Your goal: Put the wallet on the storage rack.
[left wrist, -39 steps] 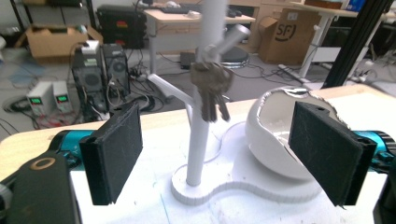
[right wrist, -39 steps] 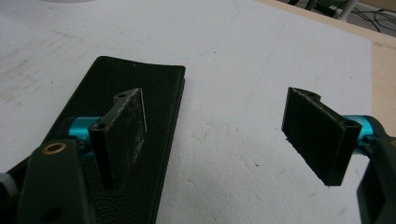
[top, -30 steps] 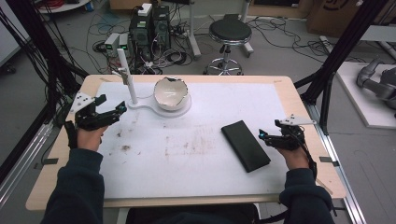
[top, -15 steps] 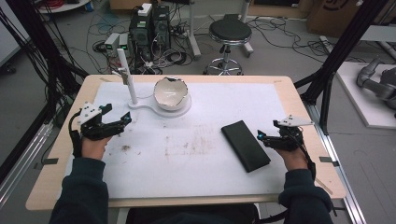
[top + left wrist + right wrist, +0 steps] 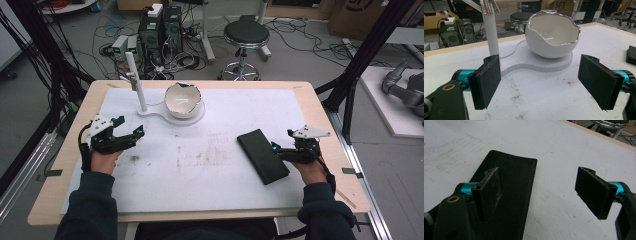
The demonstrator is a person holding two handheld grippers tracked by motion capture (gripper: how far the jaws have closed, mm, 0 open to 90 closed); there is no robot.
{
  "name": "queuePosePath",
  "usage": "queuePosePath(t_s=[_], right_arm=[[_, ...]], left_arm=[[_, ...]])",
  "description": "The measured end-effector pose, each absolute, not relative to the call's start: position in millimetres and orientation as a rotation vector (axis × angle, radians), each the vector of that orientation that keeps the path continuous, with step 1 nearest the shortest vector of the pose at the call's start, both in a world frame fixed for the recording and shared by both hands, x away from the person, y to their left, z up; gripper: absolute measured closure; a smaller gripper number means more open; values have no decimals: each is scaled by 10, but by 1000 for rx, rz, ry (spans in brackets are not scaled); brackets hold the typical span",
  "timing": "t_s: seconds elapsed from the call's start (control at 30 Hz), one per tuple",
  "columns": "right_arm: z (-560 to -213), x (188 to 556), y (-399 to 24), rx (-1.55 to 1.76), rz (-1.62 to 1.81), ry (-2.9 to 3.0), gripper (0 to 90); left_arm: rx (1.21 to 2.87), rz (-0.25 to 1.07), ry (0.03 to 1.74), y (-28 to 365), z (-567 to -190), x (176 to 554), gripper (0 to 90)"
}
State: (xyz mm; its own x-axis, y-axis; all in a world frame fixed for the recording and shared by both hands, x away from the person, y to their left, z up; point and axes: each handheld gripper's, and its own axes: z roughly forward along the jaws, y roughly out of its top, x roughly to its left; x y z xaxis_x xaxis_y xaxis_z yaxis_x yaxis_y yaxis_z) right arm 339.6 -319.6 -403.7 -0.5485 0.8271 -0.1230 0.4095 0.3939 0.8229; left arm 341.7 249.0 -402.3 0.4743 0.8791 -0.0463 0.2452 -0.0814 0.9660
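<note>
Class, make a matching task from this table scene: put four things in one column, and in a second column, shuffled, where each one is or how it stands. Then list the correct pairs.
Things:
1. white bowl
2. black case
3. left tongs
4. white post

Places or states:
A. lying flat on the white mat, just in front of the right tongs
B. standing upright at the narrow end of the white base
C. sitting on the round end of the white base, its rim jagged
D. open, pointed toward the bowl, holding nothing

Pairs: 1-C, 2-A, 3-D, 4-B
</note>
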Motion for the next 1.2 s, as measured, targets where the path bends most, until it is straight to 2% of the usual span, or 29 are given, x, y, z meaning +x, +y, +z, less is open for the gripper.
queuePosePath(t_s=[0.5, 0.57, 0.63, 1.0, 1.07, 1.1, 1.13, 1.17, 1.2], right_arm=[[-4200, 3359, -2829, 1008, 1039, 2207, 264], [-4228, 3355, -2765, 1000, 1012, 2229, 253], [-4259, 3349, -2688, 1006, 981, 2239, 202], [-4418, 3328, -2326, 863, 798, 2396, 187], [-4423, 3317, -2306, 850, 759, 2382, 247], [-4417, 3309, -2305, 846, 728, 2357, 353], [-4417, 3309, -2305, 846, 728, 2357, 353], [-4408, 3305, -2310, 852, 707, 2341, 411], [-4399, 3315, -2325, 851, 713, 2344, 420]], left_arm=[[1629, 679, 999, 2436, -4072, 3444, 197], [1633, 675, 994, 2433, -4073, 3446, 200], [1635, 674, 997, 2427, -4077, 3446, 200], [1635, 664, 1008, 2428, -4096, 3454, 203], [1635, 663, 1010, 2427, -4098, 3454, 203], [1635, 661, 1009, 2426, -4100, 3455, 204], [1635, 661, 1010, 2424, -4101, 3455, 204], [1637, 661, 1009, 2425, -4102, 3455, 203], [1639, 660, 1009, 2424, -4104, 3455, 203]])
